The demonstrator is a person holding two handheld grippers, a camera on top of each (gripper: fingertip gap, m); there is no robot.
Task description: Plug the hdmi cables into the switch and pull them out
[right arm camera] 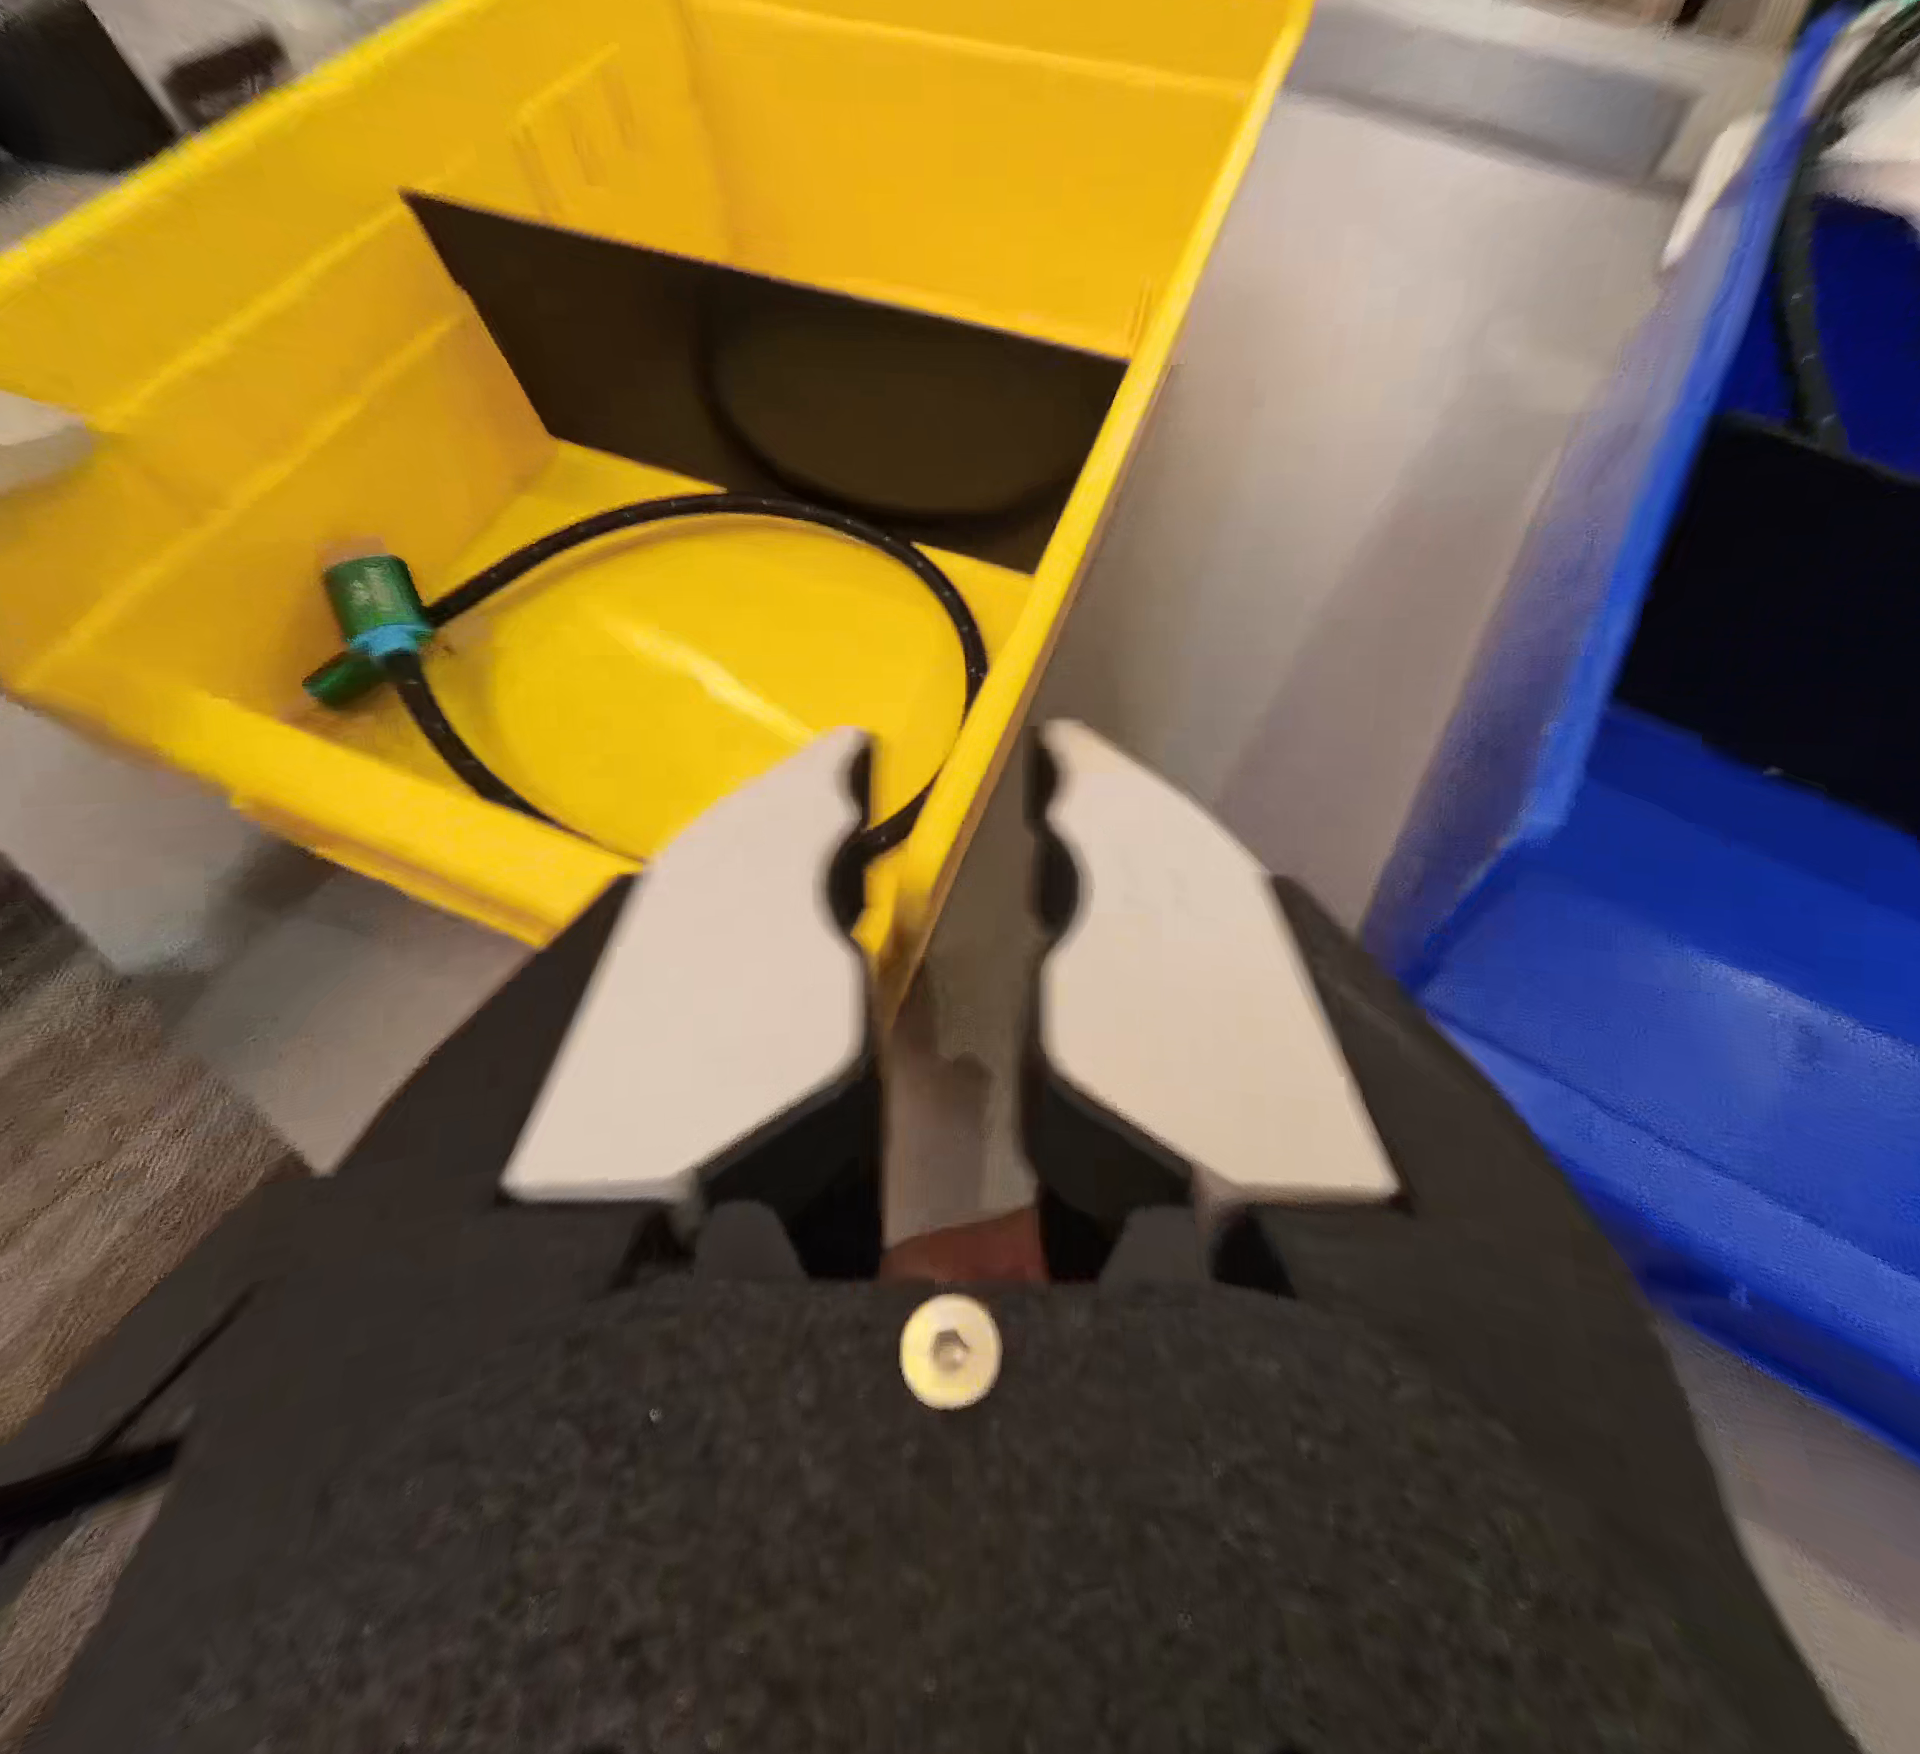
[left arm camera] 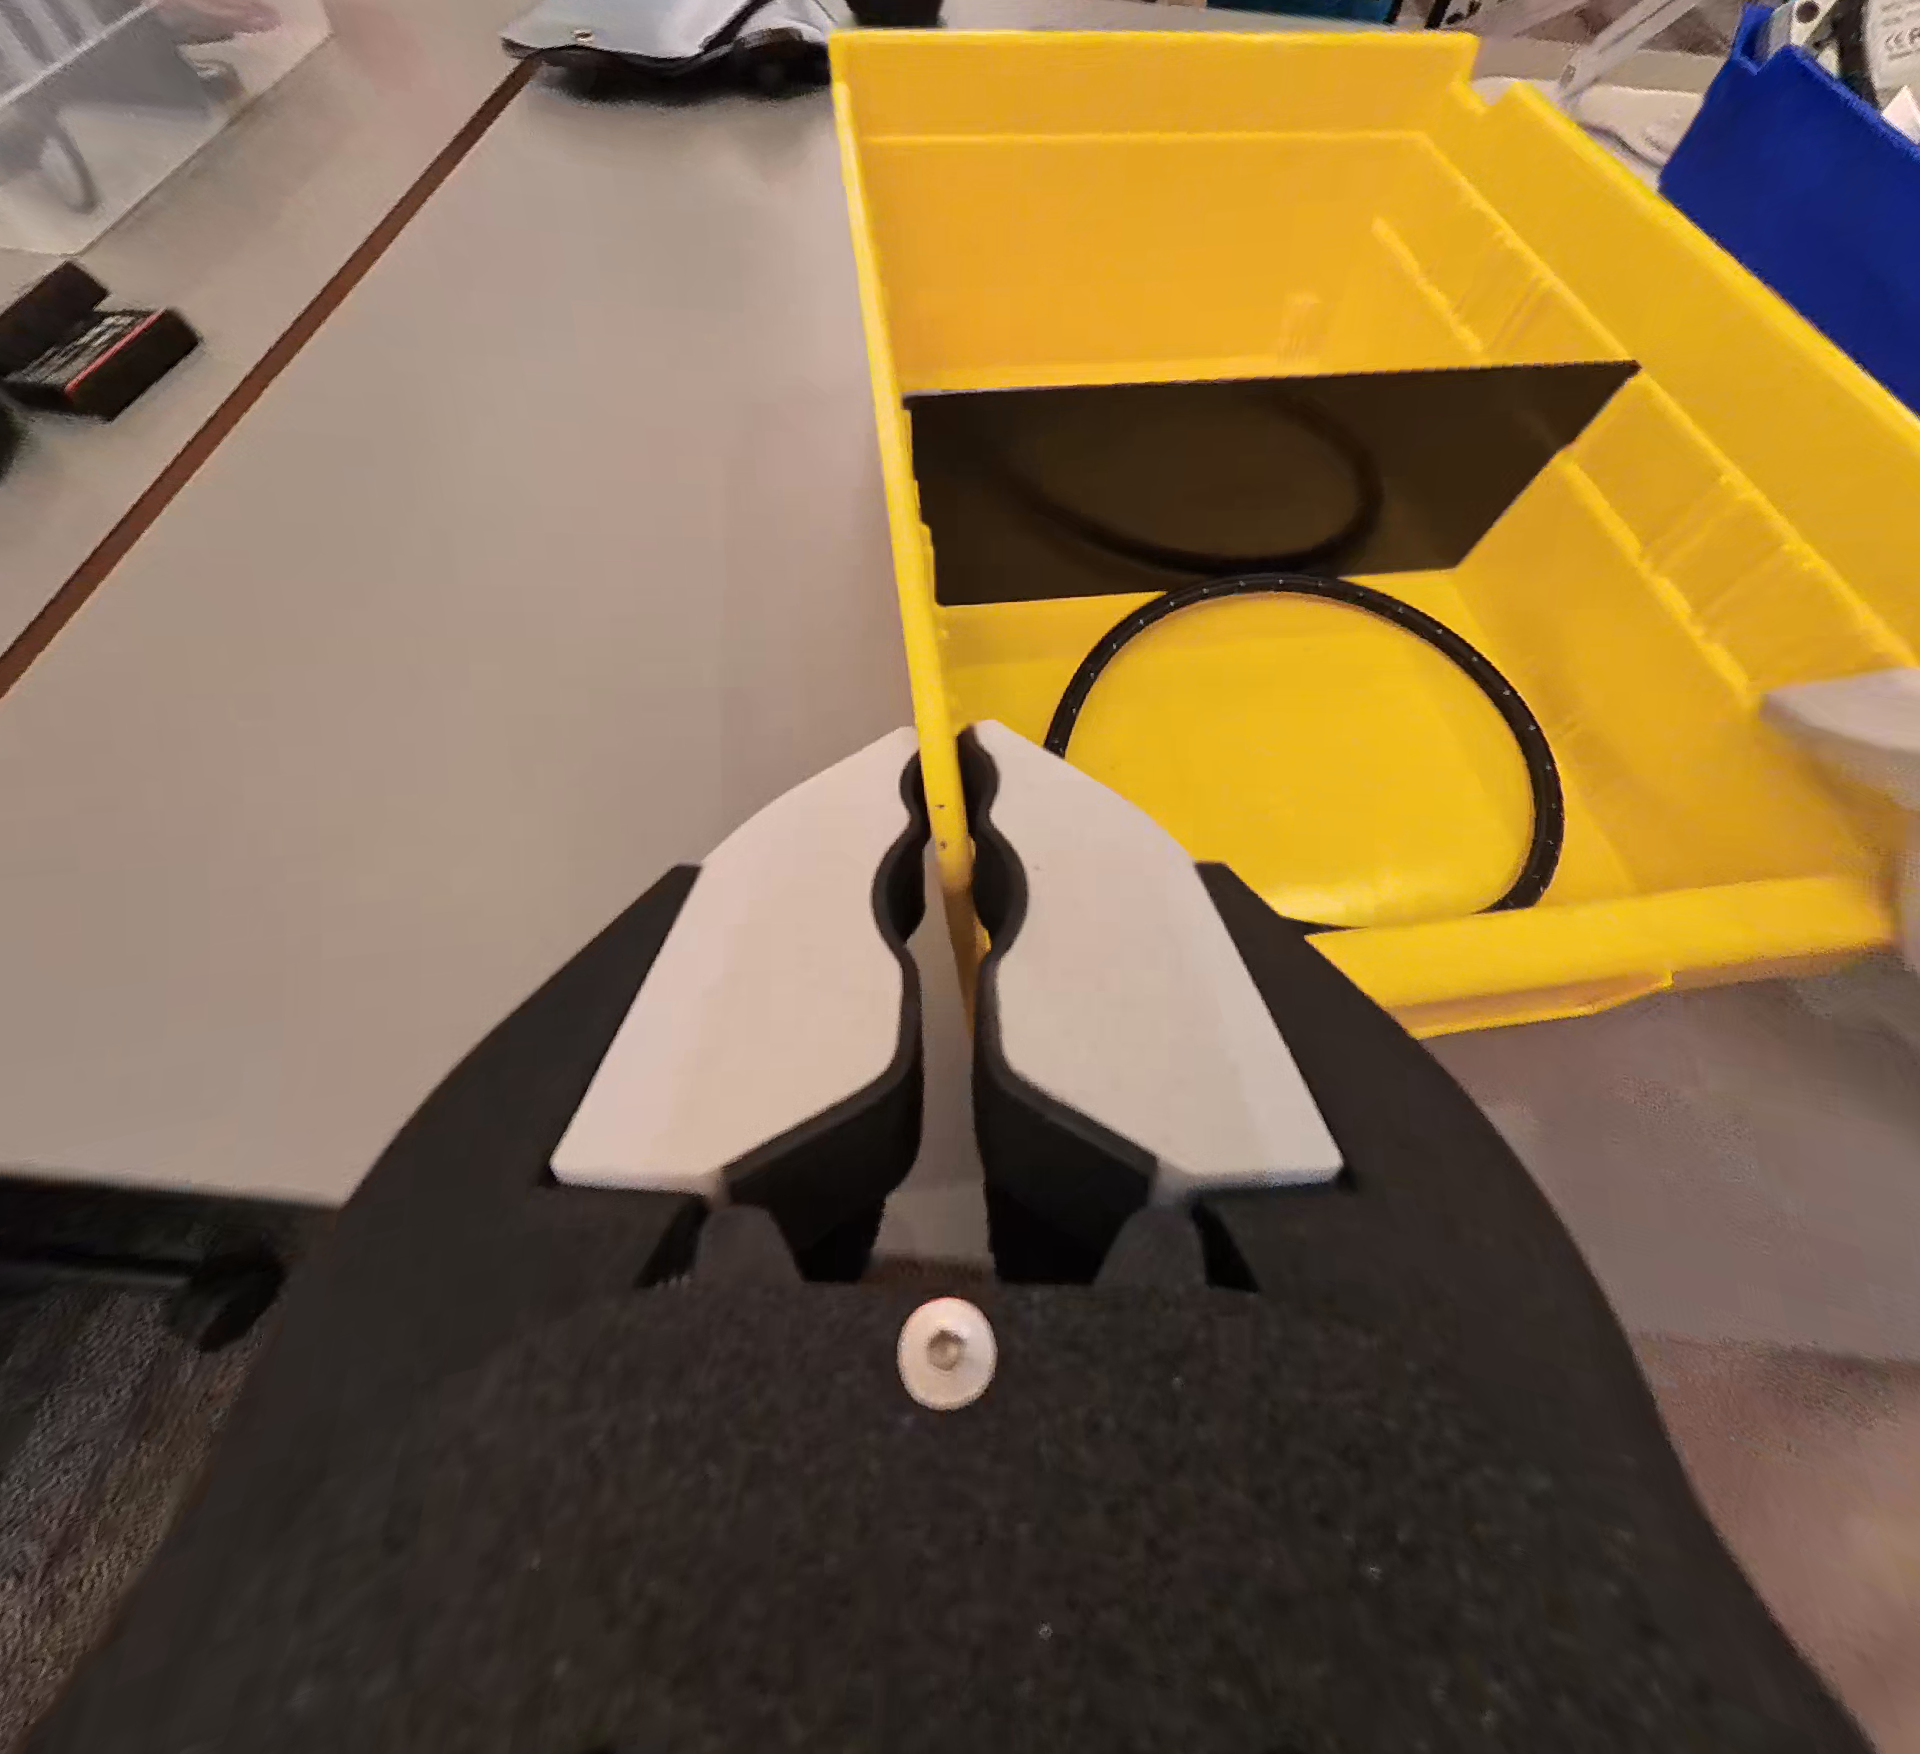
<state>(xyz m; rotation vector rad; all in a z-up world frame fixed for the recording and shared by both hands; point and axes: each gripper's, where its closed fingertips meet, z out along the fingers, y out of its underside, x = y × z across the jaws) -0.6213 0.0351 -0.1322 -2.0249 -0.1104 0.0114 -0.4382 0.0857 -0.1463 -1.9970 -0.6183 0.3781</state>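
Observation:
A yellow bin (left arm camera: pixel 1143 83) stands on the grey table (left arm camera: pixel 520 561). In its near compartment lies a coiled black cable (left arm camera: pixel 1351 598), in front of a black divider (left arm camera: pixel 1247 468). The right wrist view shows the cable (right arm camera: pixel 935 582) with green plugs (right arm camera: pixel 374 598) bound by a blue band. My left gripper (left arm camera: pixel 940 748) is shut on the bin's left wall near its front corner. My right gripper (right arm camera: pixel 951 748) is open and straddles the bin's right wall (right arm camera: pixel 1101 561), with one finger inside the bin and a clear gap to the outer finger. No switch is in view.
A blue bin (right arm camera: pixel 1662 977) with cables stands close to the right of the yellow bin. A grey pouch (left arm camera: pixel 665 0) and a clear box (left arm camera: pixel 135 42) lie at the far left. Small black packs (left arm camera: pixel 94 343) sit at the left edge. There is about 20 cm between the tips of the two grippers.

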